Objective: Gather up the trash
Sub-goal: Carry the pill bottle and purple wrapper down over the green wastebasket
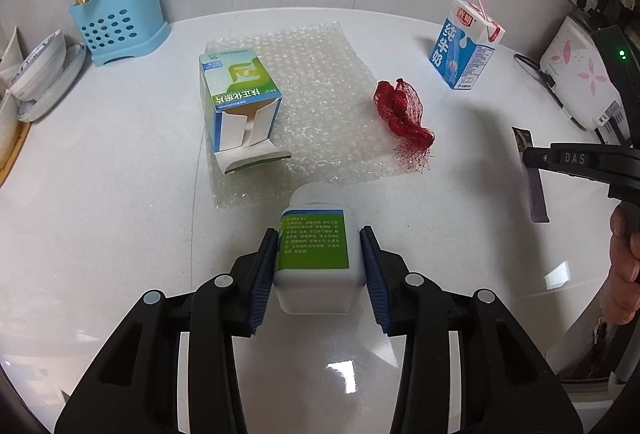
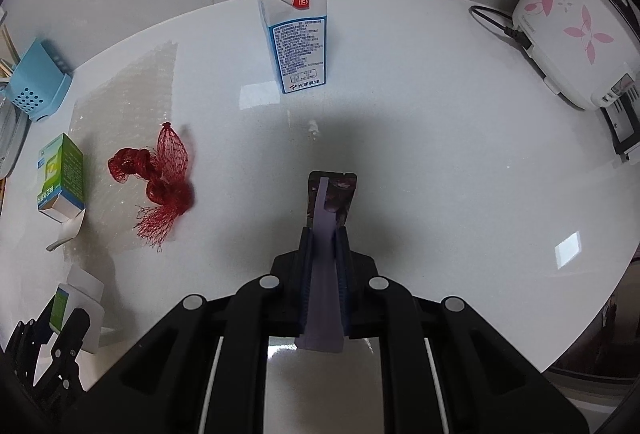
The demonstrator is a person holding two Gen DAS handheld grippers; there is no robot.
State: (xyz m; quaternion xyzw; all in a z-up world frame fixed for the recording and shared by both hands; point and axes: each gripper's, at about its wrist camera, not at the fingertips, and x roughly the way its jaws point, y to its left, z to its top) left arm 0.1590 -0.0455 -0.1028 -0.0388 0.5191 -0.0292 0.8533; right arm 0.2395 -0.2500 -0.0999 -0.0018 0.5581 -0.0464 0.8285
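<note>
The left tool (image 1: pixel 318 270) has its blue pads closed on the sides of a white pill bottle (image 1: pixel 314 254) with a green label, low in the centre of the left wrist view. The right tool (image 2: pixel 323 274) is nearly shut, pinching a flat purple wrapper (image 2: pixel 326 218) that sticks out past the fingertips in the lower middle of the right wrist view. Both pieces of trash appear to be held clear of the worktop (image 1: pixel 120 194).

The bottle is smooth and gripped toward its base, so it could likely swivel or slip between the pads if the hand tilts sharply. The wrapper is thin and floppy, and a quick swing might pull it loose from so narrow a bite.

More trash waits on the worktop: an open green and blue medicine box (image 1: pixel 240 102) lying on a sheet of bubble wrap (image 1: pixel 320 106) at centre left of the left wrist view, a crumpled red mesh net (image 1: pixel 402 114) just right of the sheet, and an upright milk carton (image 1: pixel 466 46) with a straw at upper right. A low pass over them could knock the carton down or snag the net.

The worktop is white, glossy and round-edged, with bright reflections. Behind it is a pale tiled wall with sockets. A blue utensil holder (image 1: pixel 116 30) with chopsticks stands at upper left, stacked dishes (image 1: pixel 40 70) sit at the left edge, and a white rice cooker (image 2: pixel 576 34) with pink flowers sits at upper right of the right wrist view.
</note>
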